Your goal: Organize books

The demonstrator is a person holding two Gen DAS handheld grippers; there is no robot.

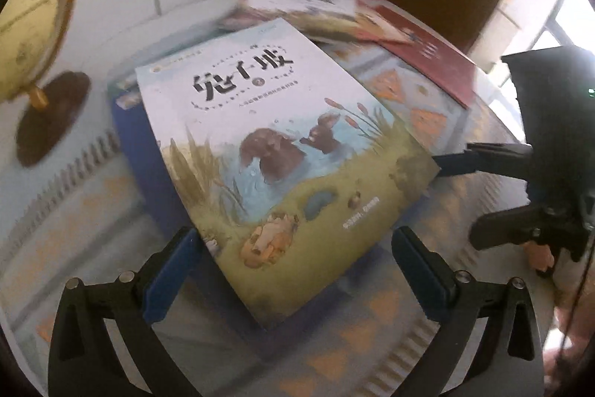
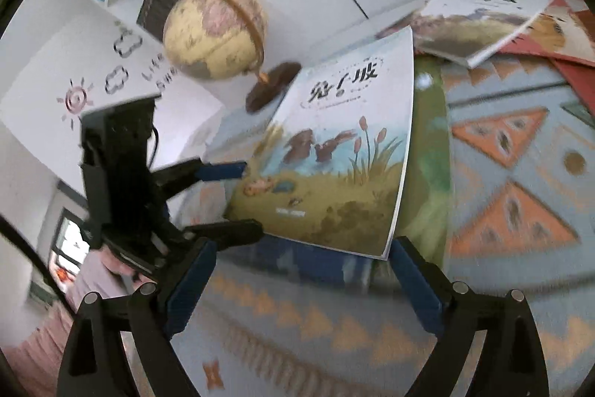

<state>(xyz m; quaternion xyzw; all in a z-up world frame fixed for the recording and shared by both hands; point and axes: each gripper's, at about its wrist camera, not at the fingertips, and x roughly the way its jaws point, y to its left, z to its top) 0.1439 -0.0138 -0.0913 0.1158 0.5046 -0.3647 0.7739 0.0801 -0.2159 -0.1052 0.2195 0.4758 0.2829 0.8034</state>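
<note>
Both jaws are standing spread, my left gripper (image 1: 293, 270) and right gripper (image 2: 301, 279) flanking the pale rabbit-cover paperback (image 1: 282, 151), which is overhanging the blue box (image 1: 148, 151) at six o'clock and risking sliding off.

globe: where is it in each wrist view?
Left wrist: globe at the far left edge, partly cut off, left of the rabbit book.
Right wrist: globe upper centre-left, behind the same book.
Shared landmark: that rabbit book's cover.
</note>
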